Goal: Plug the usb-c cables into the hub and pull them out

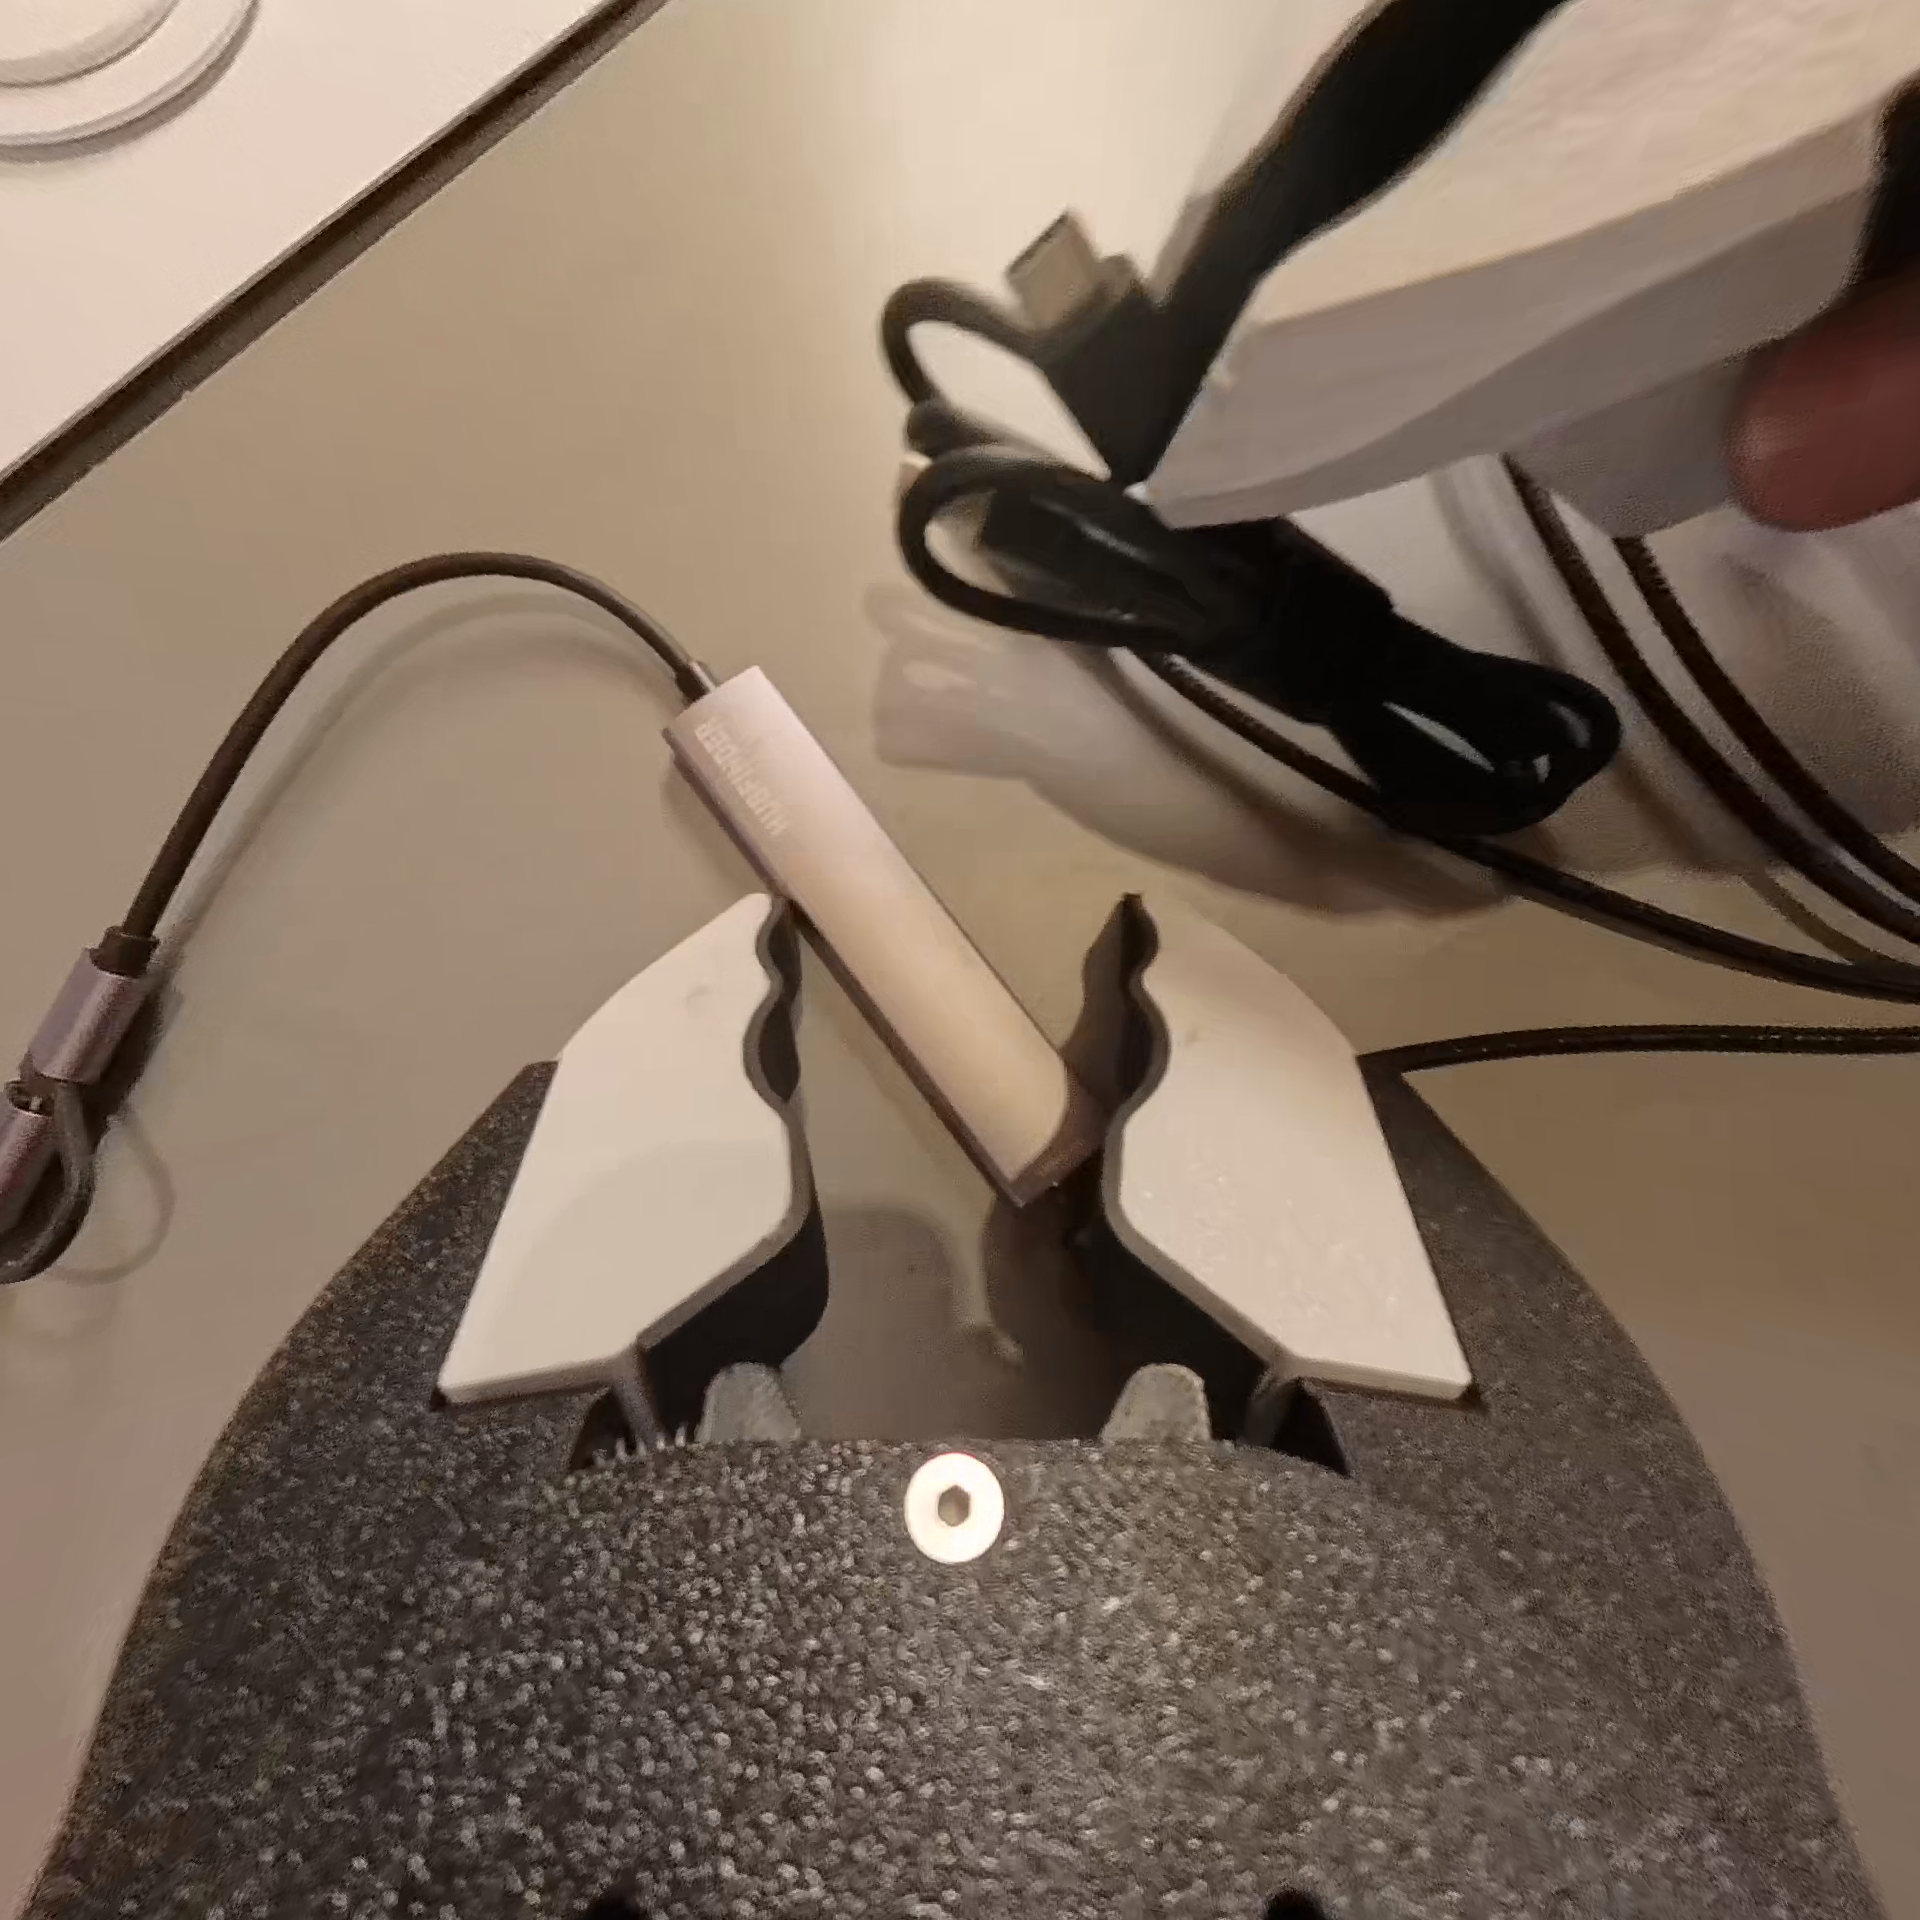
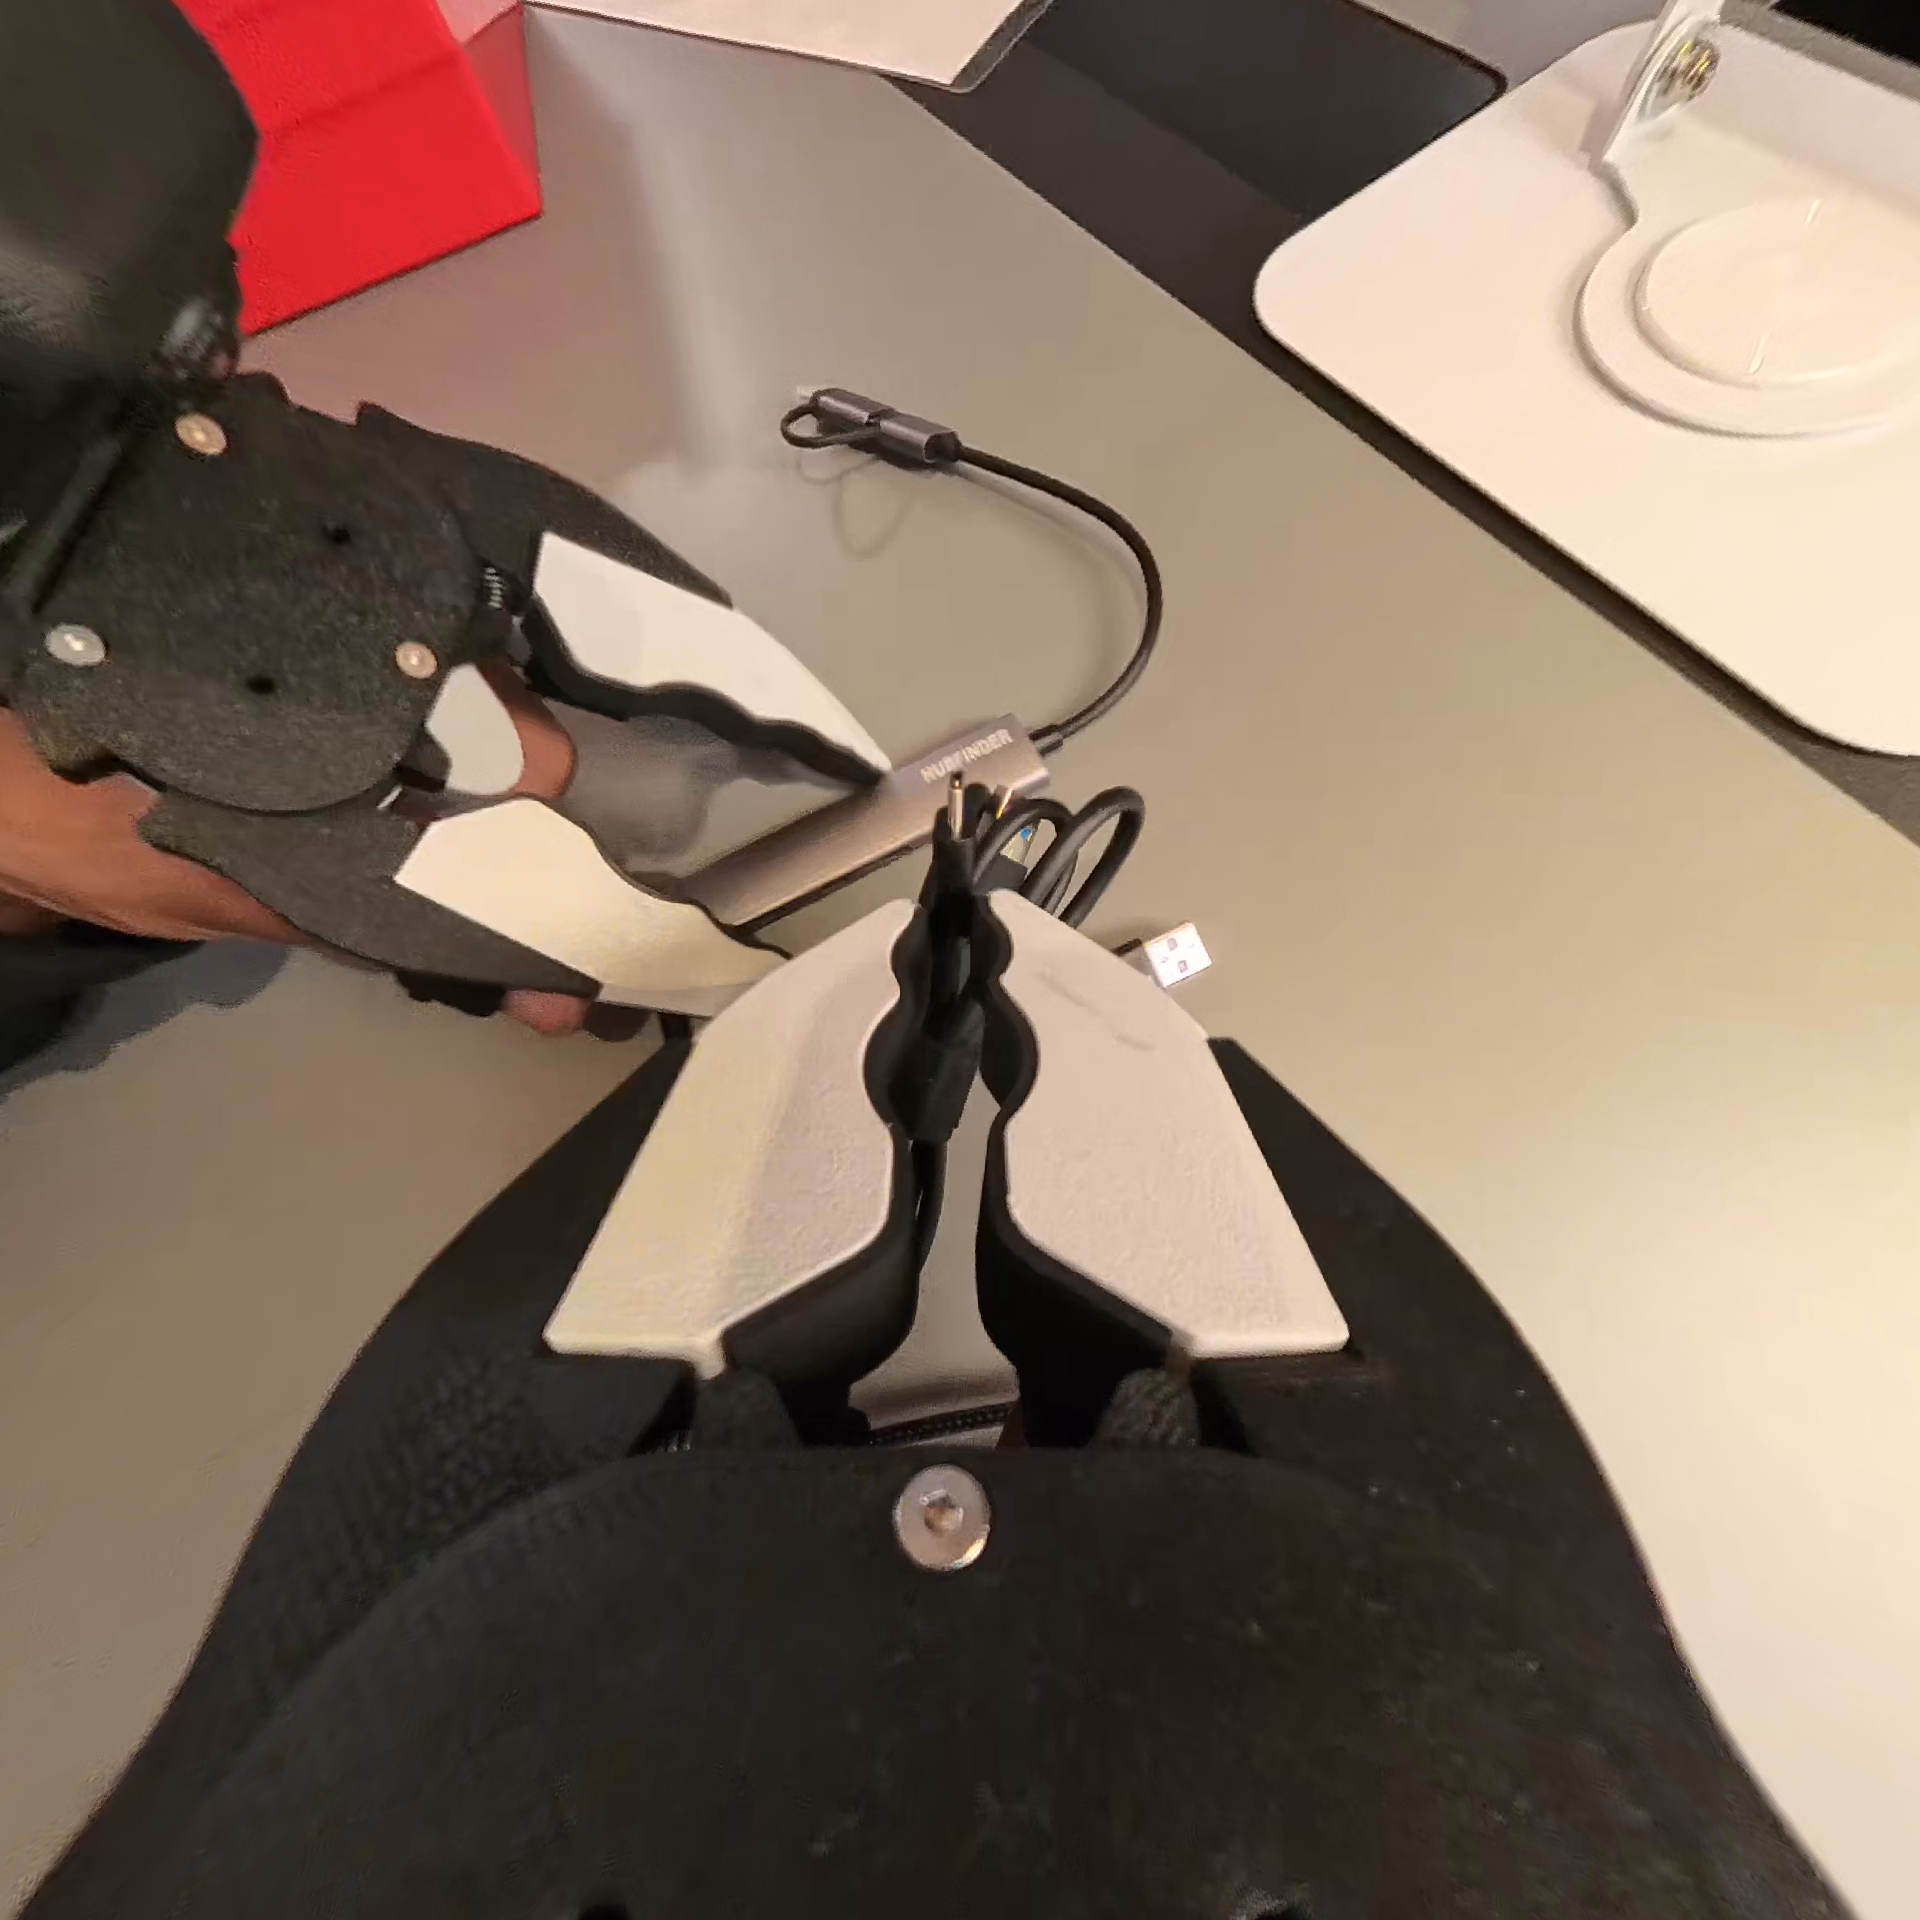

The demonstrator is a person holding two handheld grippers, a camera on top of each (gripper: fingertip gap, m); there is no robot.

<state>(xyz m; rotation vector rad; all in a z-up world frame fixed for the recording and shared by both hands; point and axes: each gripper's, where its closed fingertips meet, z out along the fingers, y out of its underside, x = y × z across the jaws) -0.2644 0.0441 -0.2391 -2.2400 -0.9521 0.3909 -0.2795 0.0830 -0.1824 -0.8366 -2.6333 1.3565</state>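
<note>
A silver hub [image 1: 873, 935] lies slantwise between the fingers of my left gripper [image 1: 951, 914], touching both, its near end raised off the beige table [image 1: 468, 436]. Its short dark cable [image 1: 312, 644] curves left to grey connectors [image 1: 94, 997]. The right wrist view shows the left gripper [image 2: 826, 860] closed across the hub [image 2: 966, 753]. My right gripper [image 2: 951, 909] is shut on a black USB-C plug [image 2: 951, 821], whose tip points at the hub's side just short of it. In the left wrist view a right gripper finger [image 1: 1455, 312] hovers above a coiled black cable [image 1: 1247, 613].
A white stand base [image 2: 1558, 416] sits at the right on a dark mat [image 2: 1247, 104]. A red box [image 2: 384, 156] stands at the back left. A silver USB-A plug [image 2: 1179, 956] lies by the coil. Braided cables [image 1: 1766, 831] run off right. A hand [image 2: 104, 862] holds the left gripper. Spacing between my two grippers at the tips: around 7 cm.
</note>
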